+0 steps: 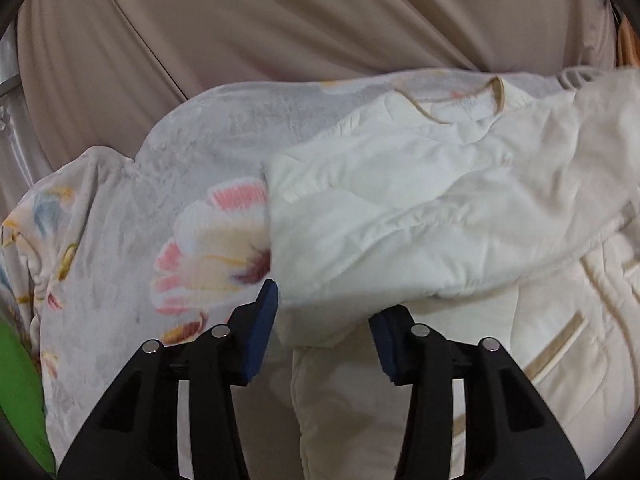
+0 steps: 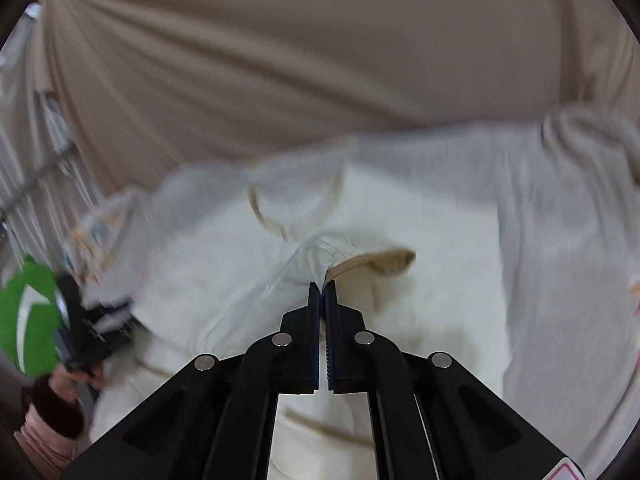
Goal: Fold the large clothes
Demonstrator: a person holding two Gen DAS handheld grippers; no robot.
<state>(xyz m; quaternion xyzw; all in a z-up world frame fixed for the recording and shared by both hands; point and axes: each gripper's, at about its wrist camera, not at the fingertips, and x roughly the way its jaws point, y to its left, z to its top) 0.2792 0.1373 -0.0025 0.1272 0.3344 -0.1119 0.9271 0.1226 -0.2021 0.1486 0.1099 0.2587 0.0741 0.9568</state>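
Note:
A cream quilted jacket [image 1: 420,208] with tan trim lies on a flowered blanket [image 1: 140,208]. One sleeve is folded across its body. In the left wrist view my left gripper [image 1: 324,312] is open, its blue pads either side of the sleeve's edge, which hangs between them. In the right wrist view my right gripper [image 2: 323,290] is shut on the jacket's sleeve [image 2: 320,256] near its tan cuff [image 2: 384,260] and holds it over the jacket's body [image 2: 224,264]. The left gripper [image 2: 100,320] shows blurred at the left there.
A beige curtain [image 1: 280,20] hangs behind the bed. The flowered blanket [image 2: 560,240] spreads to the right of the jacket. A green tag [image 2: 28,316] sits on the left gripper, and a hand in a pink sleeve [image 2: 52,420] holds it.

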